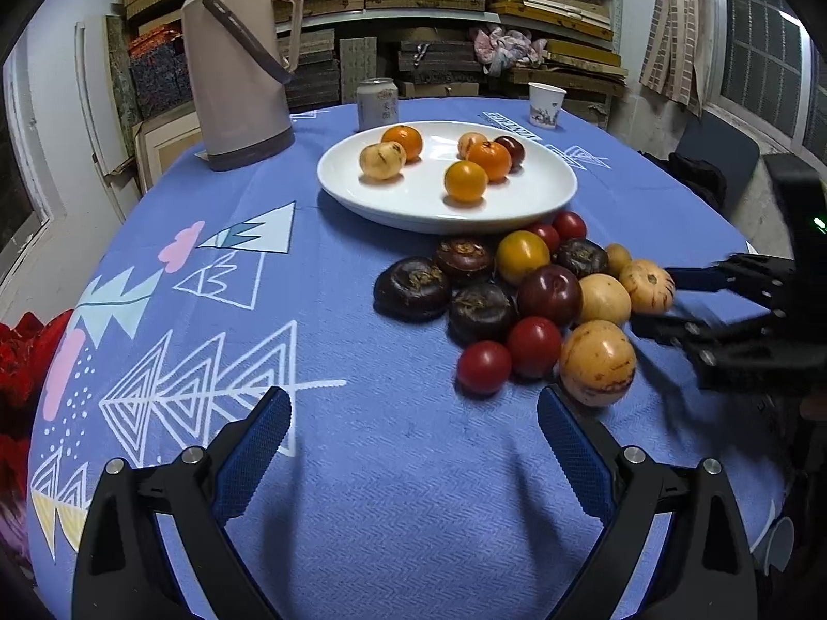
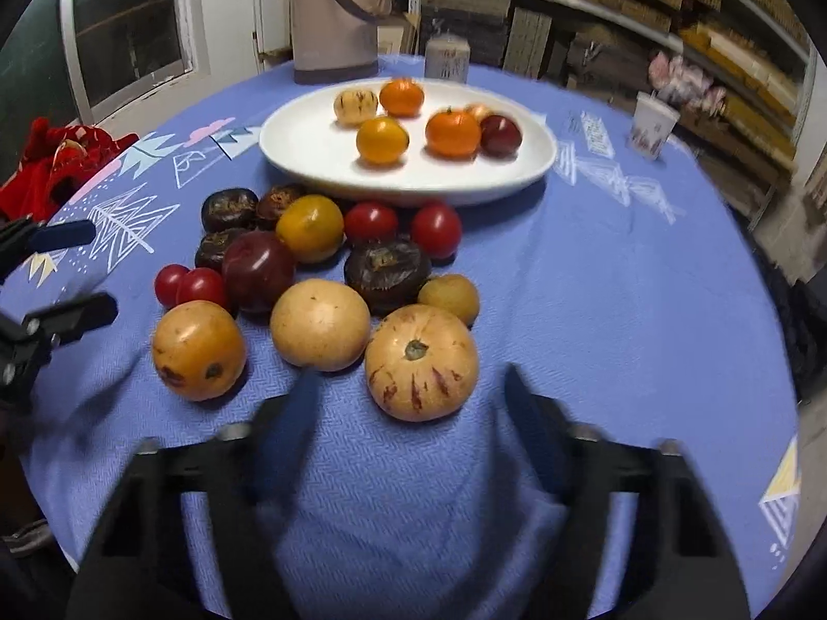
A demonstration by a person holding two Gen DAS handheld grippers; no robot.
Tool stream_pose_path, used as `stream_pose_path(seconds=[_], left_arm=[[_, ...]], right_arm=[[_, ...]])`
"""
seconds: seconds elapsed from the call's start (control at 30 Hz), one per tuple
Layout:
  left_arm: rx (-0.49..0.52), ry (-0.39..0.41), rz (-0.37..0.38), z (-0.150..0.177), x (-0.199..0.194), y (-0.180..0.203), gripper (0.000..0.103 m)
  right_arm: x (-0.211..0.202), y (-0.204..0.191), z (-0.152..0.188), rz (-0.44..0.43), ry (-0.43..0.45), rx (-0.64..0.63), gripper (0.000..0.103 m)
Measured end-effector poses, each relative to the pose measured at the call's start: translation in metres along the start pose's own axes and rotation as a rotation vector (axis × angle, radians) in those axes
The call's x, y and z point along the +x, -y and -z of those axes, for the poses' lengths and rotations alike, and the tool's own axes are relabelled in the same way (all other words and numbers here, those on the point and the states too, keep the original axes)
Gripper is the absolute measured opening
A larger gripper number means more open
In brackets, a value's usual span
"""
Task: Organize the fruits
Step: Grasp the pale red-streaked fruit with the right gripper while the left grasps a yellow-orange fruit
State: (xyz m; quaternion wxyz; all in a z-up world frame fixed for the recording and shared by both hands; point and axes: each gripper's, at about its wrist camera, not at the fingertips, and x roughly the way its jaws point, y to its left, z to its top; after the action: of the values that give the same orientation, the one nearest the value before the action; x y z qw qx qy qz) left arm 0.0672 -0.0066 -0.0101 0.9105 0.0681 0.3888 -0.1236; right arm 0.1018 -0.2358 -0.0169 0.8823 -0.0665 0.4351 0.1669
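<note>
A white plate holds several fruits, among them oranges, a pale melon and a dark plum. In front of it a loose pile lies on the blue cloth: dark water chestnuts, red tomatoes, a plum and tan fruits. My left gripper hovers open over bare cloth, left of the pile, with nothing between its fingers. My right gripper is blurred. Its jaws stand either side of the striped pale melon, with a gap showing on both sides.
A tall beige thermos stands at the back left, with a drinks can beside the plate and a paper cup at the back right. Red cloth lies past the table's left edge. Shelves of boards fill the background.
</note>
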Motion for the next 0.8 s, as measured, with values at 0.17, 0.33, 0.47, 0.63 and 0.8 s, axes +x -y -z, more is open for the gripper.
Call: stream_pose_path(seconds=[0.17,0.33,0.47,0.63,0.8], left_arm=[[0.03,-0.006,0.029,0.002,0.0,0.012,0.097],[0.051,-0.021,0.079,0.004,-0.001,0.027,0.097],[0.073,-0.03,0.082,0.004,0.001,0.041,0.097],[0.064,-0.04,0.082,0.001,0.005,0.051,0.097],[0.023,-0.066,0.067,-0.003,0.012,0.053,0.097]], right_arm=[[-0.001,0.005,0.001,-0.037,0.005,0.026,0.046],[-0.009,0.016,0.008,-0.087,0.032,0.086,0.043],[-0.016,0.017,0.016,-0.108,0.047,0.097,0.043],[-0.019,0.021,0.021,-0.142,0.056,0.115,0.042],[-0.02,0.023,0.022,-0.163,0.058,0.131,0.043]])
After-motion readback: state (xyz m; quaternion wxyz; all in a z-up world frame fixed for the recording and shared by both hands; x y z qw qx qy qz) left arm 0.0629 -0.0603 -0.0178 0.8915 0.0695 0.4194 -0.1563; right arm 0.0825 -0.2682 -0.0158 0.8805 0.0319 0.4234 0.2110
